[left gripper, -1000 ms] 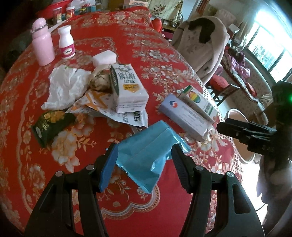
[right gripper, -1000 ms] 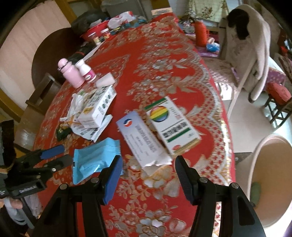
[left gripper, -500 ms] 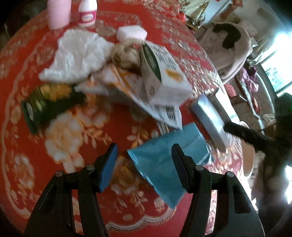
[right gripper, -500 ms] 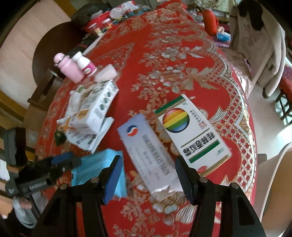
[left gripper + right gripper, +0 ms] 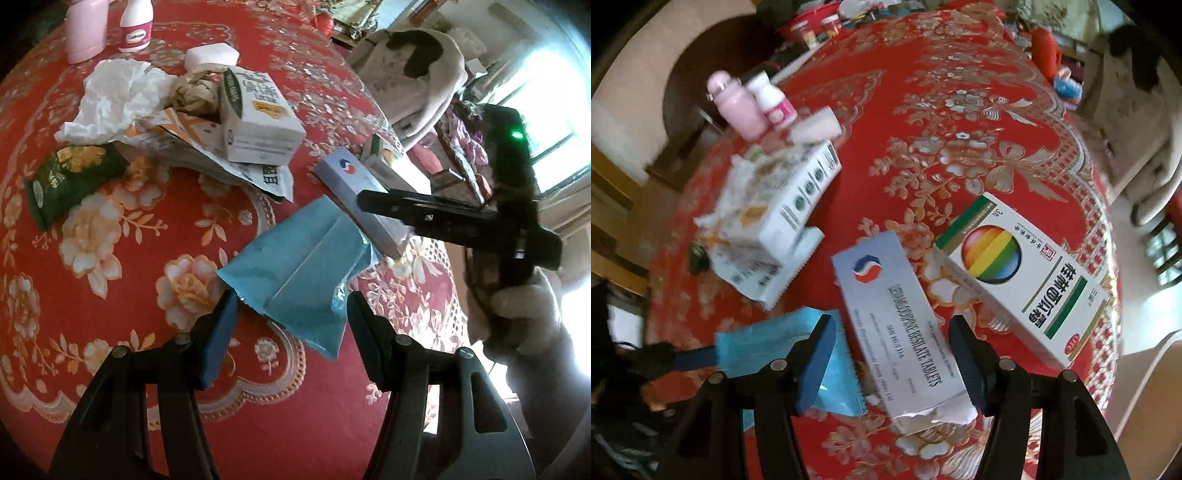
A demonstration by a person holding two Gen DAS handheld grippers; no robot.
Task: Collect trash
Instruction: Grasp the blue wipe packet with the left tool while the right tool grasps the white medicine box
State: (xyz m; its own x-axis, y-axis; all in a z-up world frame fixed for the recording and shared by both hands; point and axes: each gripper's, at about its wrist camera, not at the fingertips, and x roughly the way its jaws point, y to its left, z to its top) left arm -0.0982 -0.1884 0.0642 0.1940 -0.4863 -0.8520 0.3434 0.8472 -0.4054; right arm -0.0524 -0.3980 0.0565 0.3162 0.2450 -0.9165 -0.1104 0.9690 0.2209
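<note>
left wrist view: left gripper (image 5: 291, 314) has dropped nearer the blue wrapper (image 5: 299, 273), jaws open.

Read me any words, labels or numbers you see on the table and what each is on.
"AMLODIPINE BESILATE TABLETS": long grey box.
"OTC": corner of the rainbow box; its large characters are Chinese.
White carton and white bottle: print too small to read.
Green packet: blurred.

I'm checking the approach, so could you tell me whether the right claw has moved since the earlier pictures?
Yes. The right claw has closed in on the tablet box: the box, beyond its tips a second ago, now lies between its open fingers.
</note>
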